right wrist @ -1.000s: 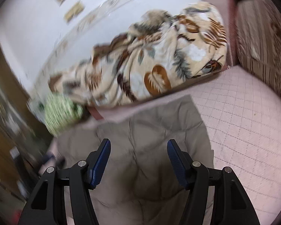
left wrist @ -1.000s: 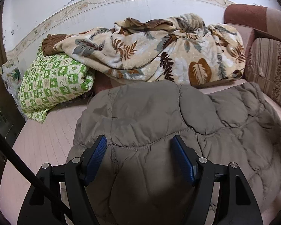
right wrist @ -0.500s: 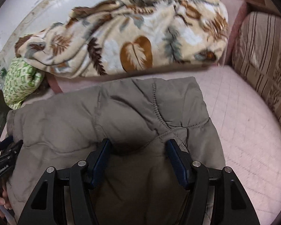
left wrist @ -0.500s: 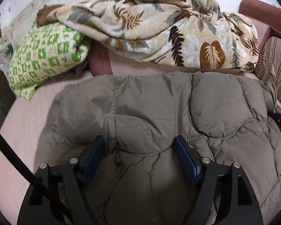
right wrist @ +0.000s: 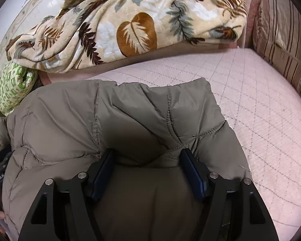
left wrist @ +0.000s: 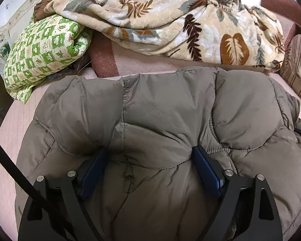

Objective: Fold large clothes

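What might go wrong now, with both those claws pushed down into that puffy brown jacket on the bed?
1. The jacket is thick and puffy. The left gripper, whose jaws have just been opening, and the right gripper both stand open with padding bulging between them, so the fold may spring back once they lift away.
2. The fabric looks slippery; a later pinch may catch only the outer layer.
3. The leaf-print blanket lies close behind, so a push forward could shove the jacket against it.

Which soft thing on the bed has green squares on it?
The green checked pillow, bunched at the far left. The blanket beside it has brown leaves, and the puffy jacket is plain grey-brown.
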Demonstrator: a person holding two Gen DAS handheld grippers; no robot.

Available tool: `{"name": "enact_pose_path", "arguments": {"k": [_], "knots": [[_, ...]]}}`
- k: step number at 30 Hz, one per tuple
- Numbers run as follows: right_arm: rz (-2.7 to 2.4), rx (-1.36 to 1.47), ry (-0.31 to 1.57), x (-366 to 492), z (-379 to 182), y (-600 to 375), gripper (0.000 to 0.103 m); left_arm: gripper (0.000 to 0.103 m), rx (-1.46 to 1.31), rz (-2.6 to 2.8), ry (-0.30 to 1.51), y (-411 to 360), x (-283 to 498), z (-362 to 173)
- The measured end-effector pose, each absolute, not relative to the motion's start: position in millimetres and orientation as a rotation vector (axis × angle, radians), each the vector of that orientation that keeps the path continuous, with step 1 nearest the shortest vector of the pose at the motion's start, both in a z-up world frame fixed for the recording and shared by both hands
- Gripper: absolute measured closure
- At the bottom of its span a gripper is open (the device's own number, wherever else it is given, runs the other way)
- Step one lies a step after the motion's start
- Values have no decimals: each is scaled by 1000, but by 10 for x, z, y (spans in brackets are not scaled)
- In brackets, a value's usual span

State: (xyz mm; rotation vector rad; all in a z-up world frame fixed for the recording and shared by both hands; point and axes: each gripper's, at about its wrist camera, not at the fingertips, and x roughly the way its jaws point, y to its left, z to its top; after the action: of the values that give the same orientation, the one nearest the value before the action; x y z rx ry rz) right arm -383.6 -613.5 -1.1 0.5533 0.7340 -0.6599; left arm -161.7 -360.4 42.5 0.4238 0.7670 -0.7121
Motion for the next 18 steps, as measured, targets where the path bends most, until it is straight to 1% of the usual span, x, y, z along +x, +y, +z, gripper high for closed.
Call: {"name": "enact_pose_path", "arguments": {"k": [4, 6, 8, 10, 11, 15, 18], "knots": [[-698, 519, 751, -3843, 92, -6047, 32, 14, 439, -675, 753, -3510, -1701, 556], [-730, 522, 695, -3994, 280, -5907, 32, 15, 413, -686, 729, -3347, -1798, 677], [-709, 504, 588, -4208, 546, -5613, 31, 15, 376, -704, 694, -3092, -1957, 820], [-693, 437, 553, -4311, 712, -5303, 30, 15, 358, -703, 641, -2834, -2133, 918], [-681, 397, 534, -4368, 782, -5079, 28, 15, 344, -700, 624, -2704, -2252, 939], [-580, 396, 498, -4447, 734, -4519, 28, 15, 351, -638, 566, -2247, -2518, 864], [-530, 390, 553, -4290, 579, -4316, 28, 15, 349, -565, 576, -2038, -2447, 730]]}}
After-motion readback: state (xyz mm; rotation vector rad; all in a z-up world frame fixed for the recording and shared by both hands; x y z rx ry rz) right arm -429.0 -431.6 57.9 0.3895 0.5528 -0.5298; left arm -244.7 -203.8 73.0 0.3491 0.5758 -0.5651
